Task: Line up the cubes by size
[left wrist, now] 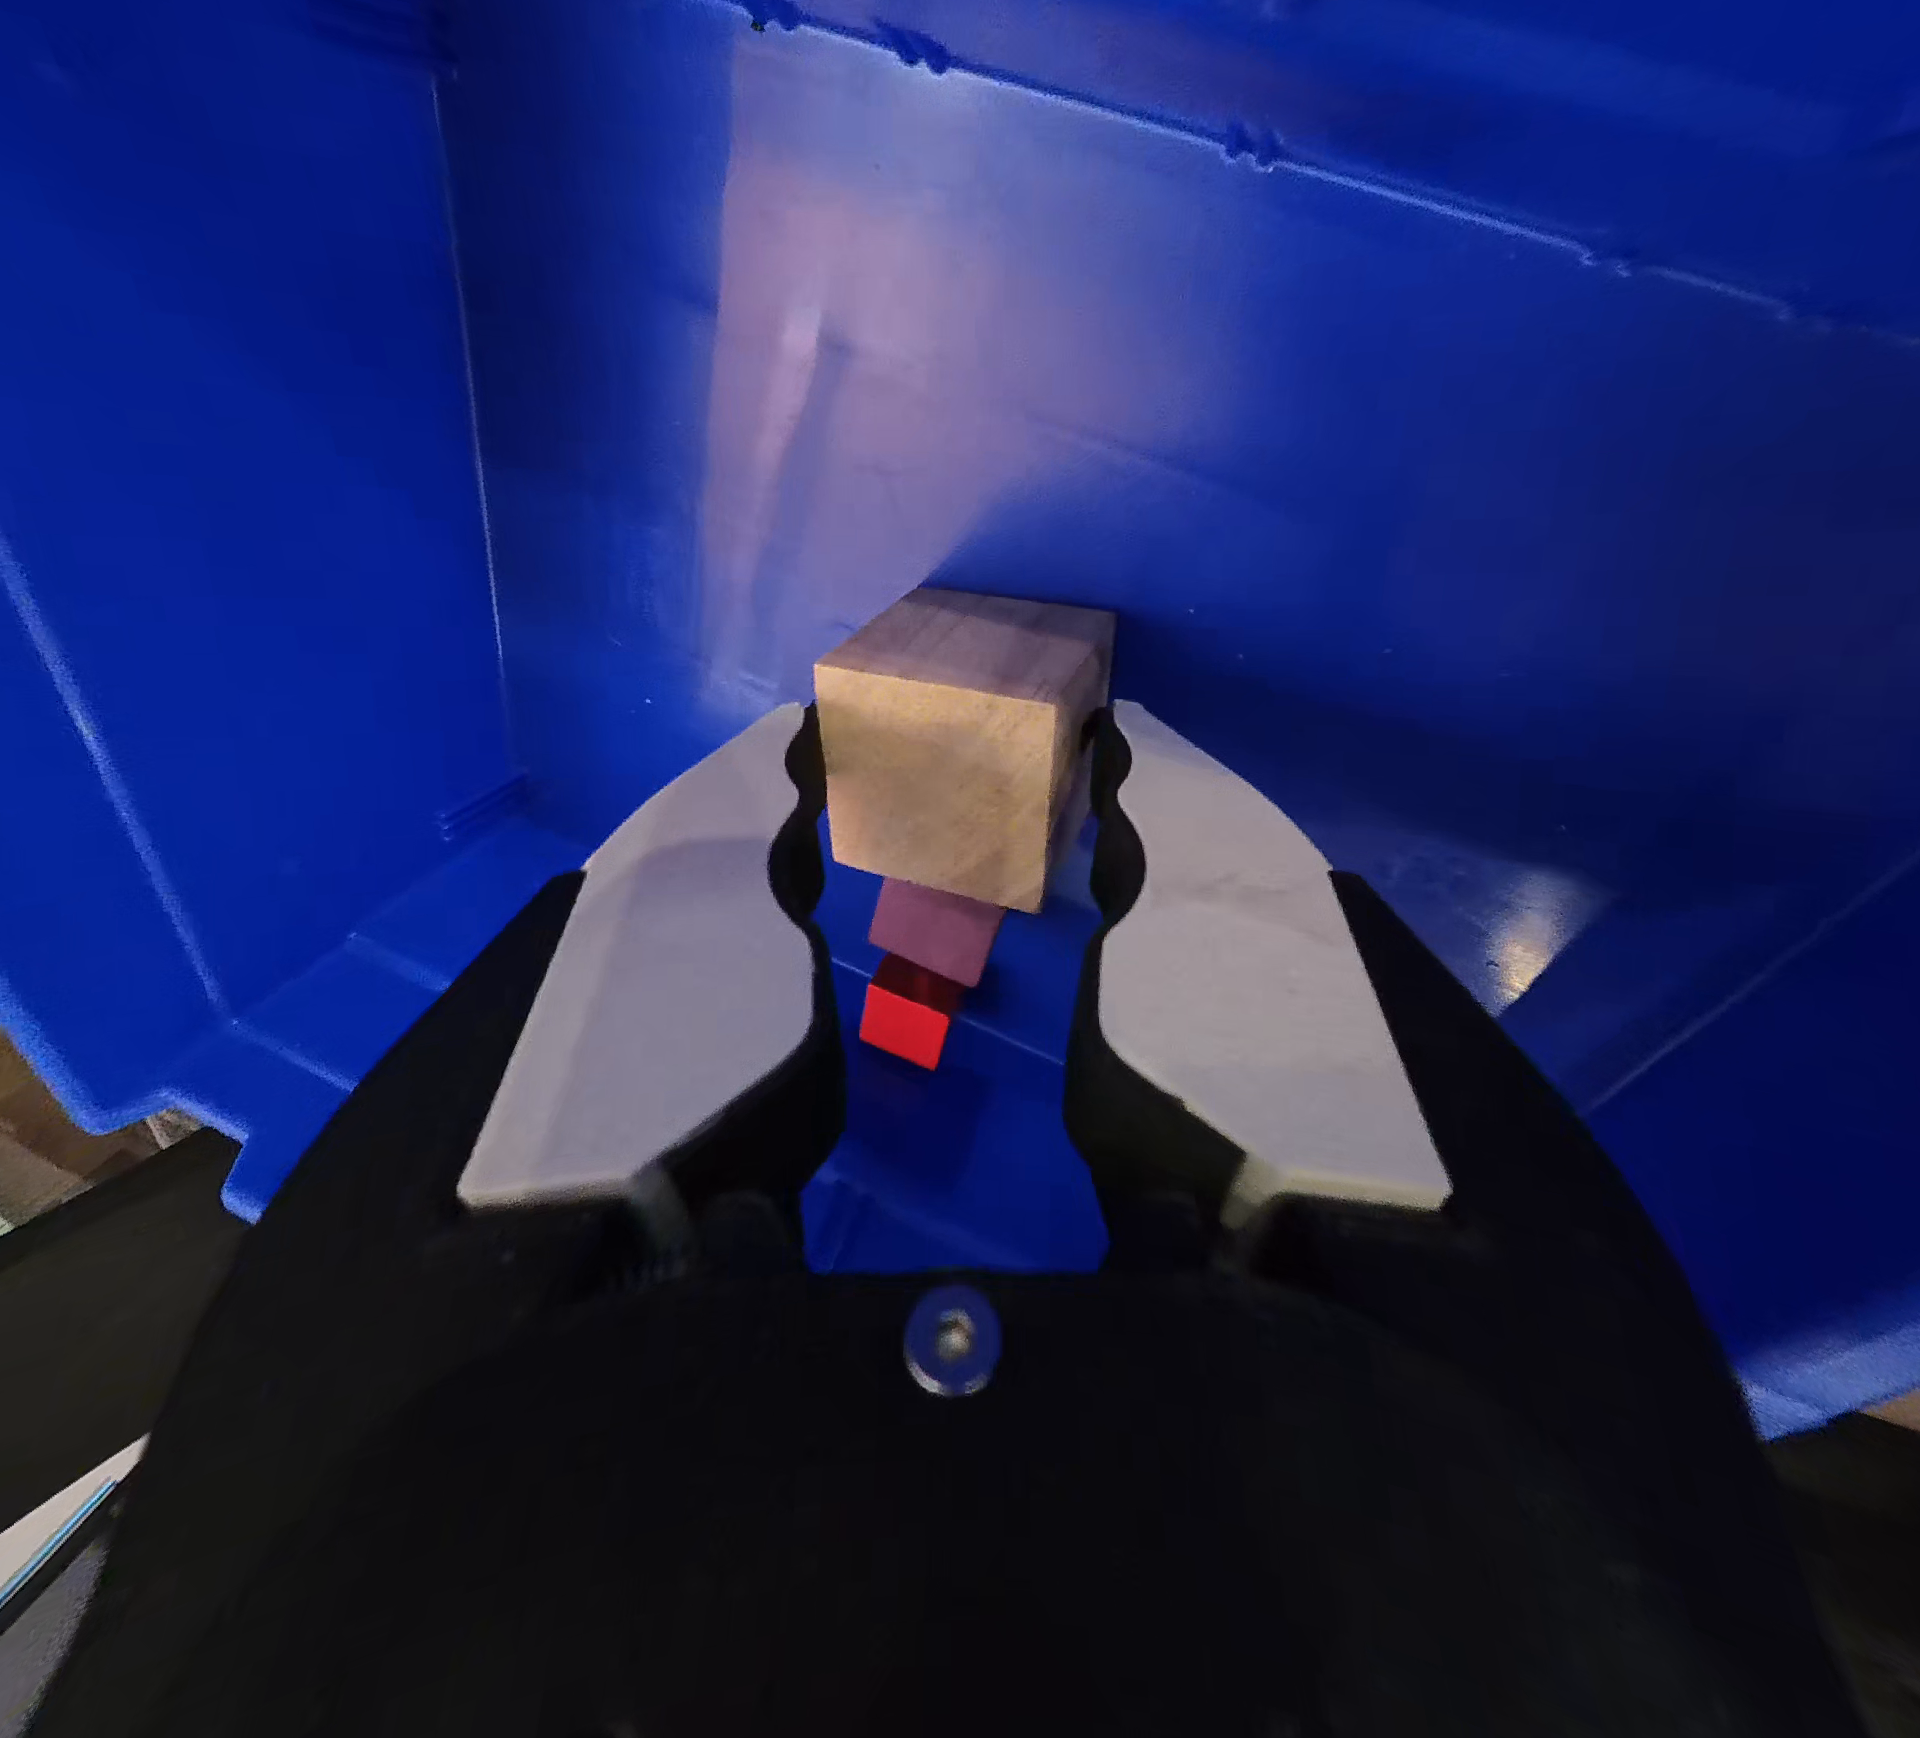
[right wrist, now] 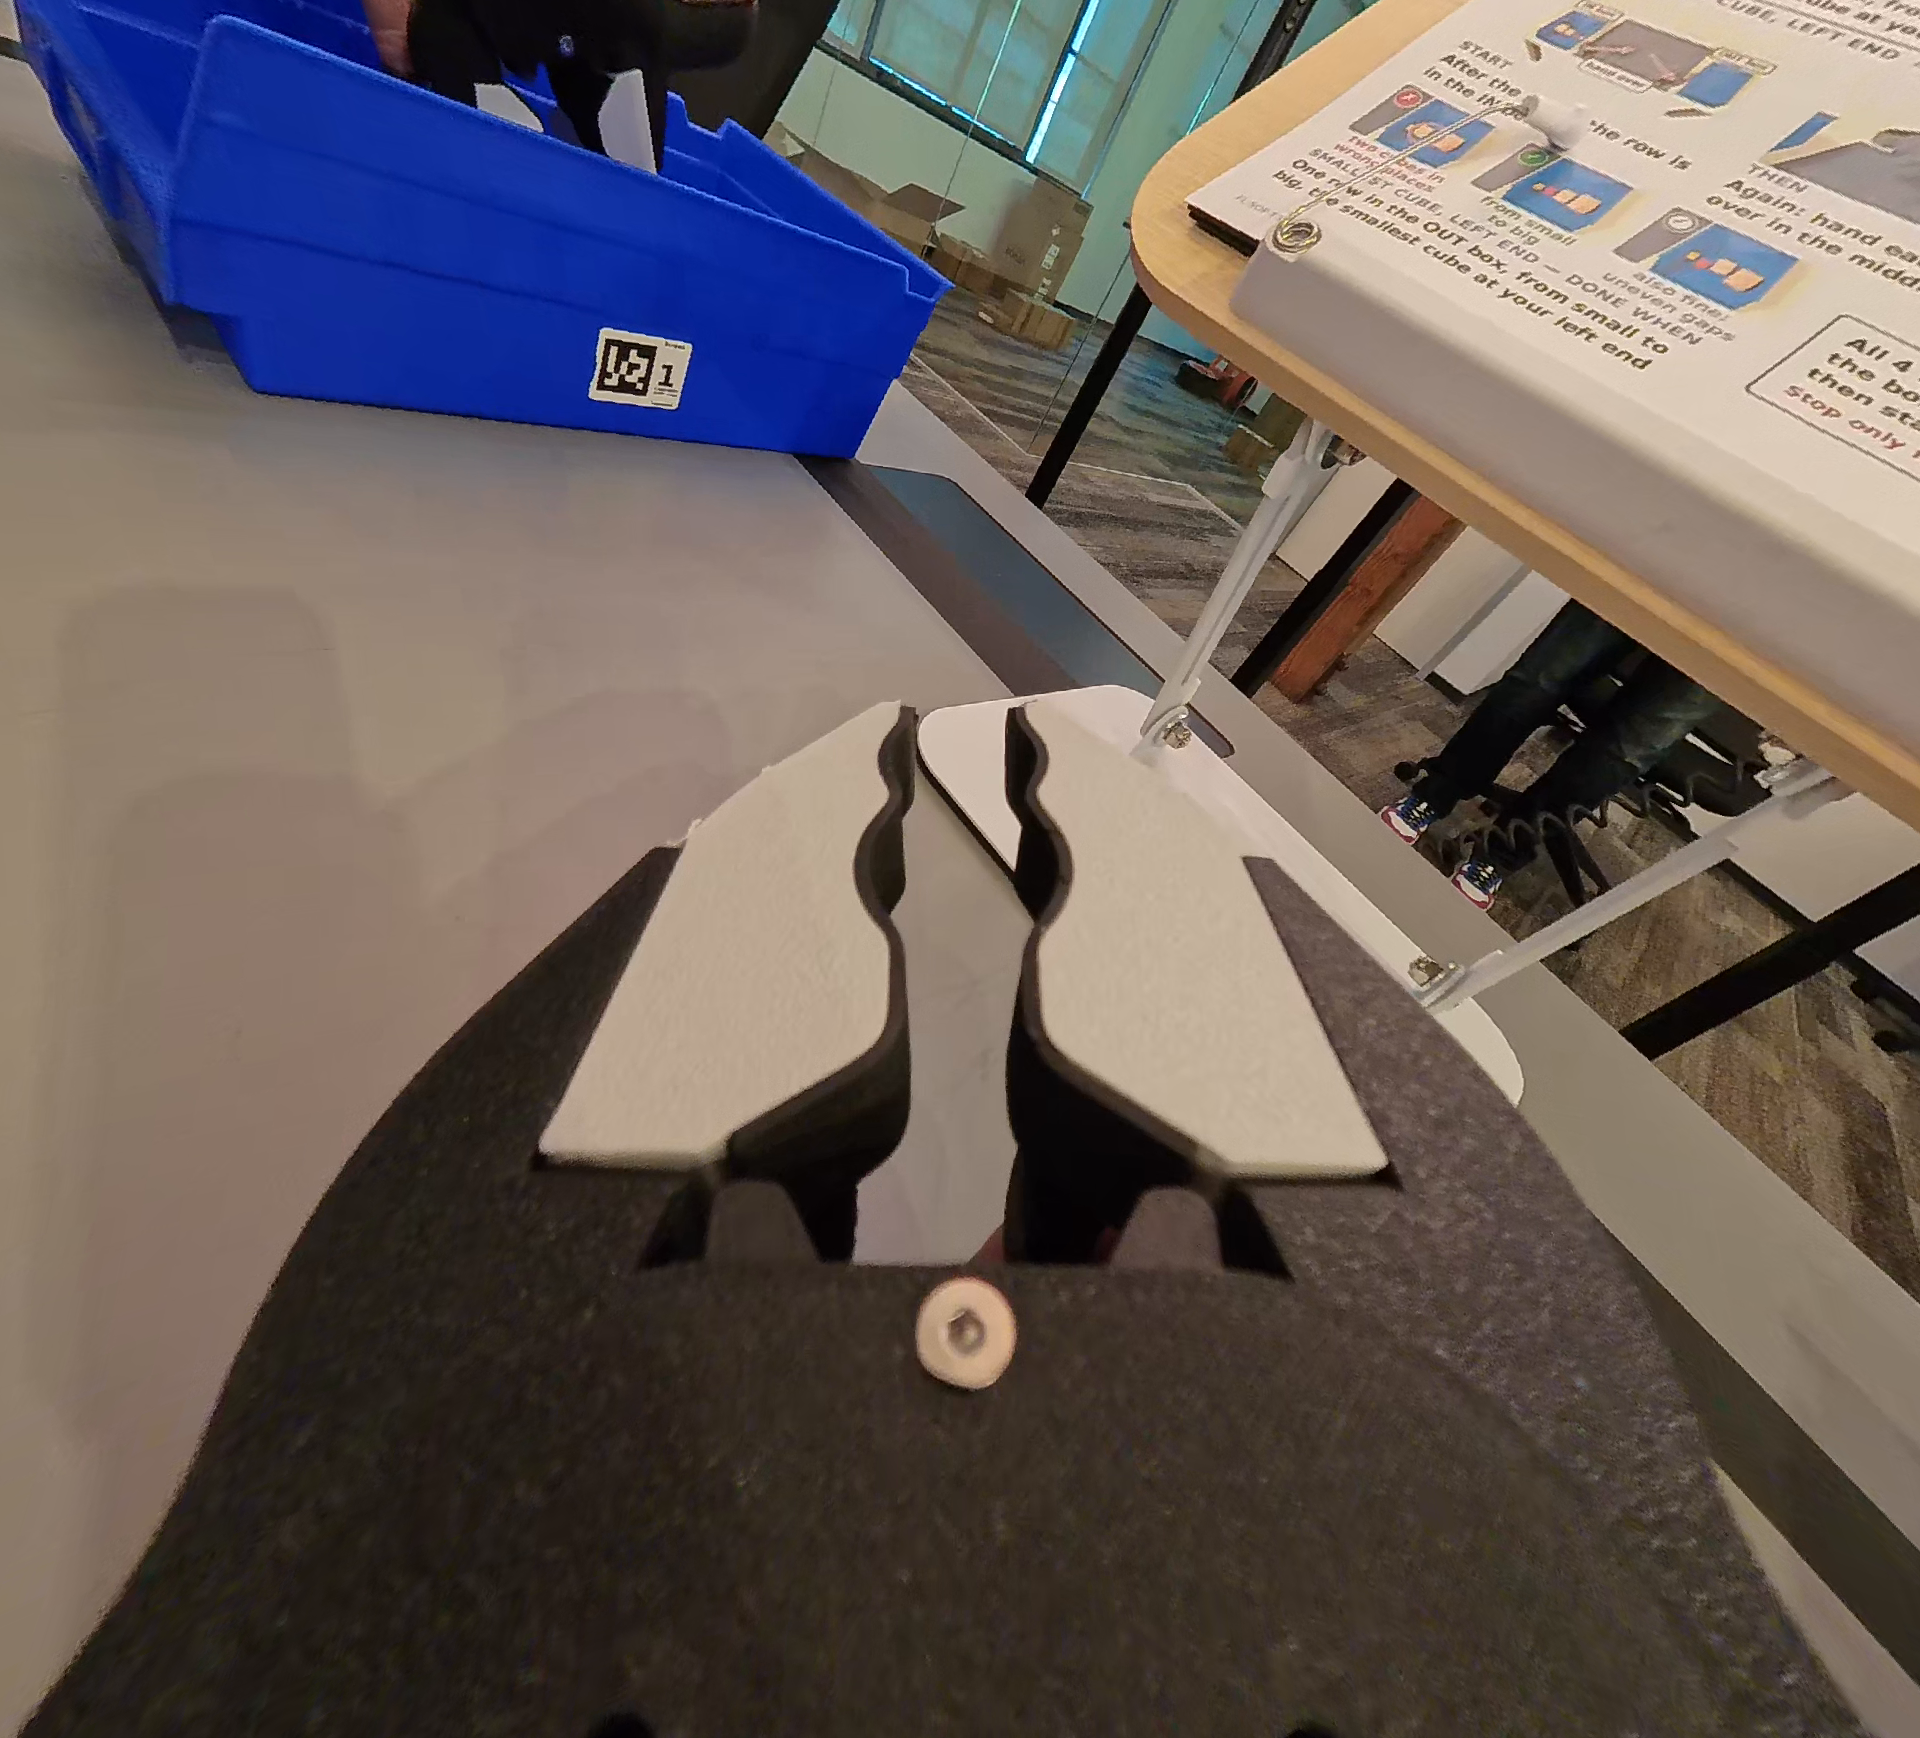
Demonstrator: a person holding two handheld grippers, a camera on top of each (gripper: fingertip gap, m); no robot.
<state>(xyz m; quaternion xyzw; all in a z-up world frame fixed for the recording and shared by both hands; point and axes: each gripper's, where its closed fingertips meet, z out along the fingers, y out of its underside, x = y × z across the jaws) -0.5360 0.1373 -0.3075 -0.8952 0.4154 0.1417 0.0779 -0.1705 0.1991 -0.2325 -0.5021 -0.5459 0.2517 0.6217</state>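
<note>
- Left gripper (left wrist: 951,732) pads pinch the big wooden cube (left wrist: 951,753) at the blue bin's (left wrist: 1351,441) back wall, likely seating it as row end.
- Purple cube (left wrist: 930,935) and red cube (left wrist: 906,1023) queue behind it, descending in size.
- Right gripper (right wrist: 961,743) idle over the grey worktop (right wrist: 416,649), jaws slightly apart, nothing between.

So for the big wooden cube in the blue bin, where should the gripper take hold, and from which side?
Grip the wooden cube across its two flat side faces, coming from above, as the left gripper straddles it now. Its back sits near the bin wall and the purple cube crowds its front, leaving only the sides free.
</note>
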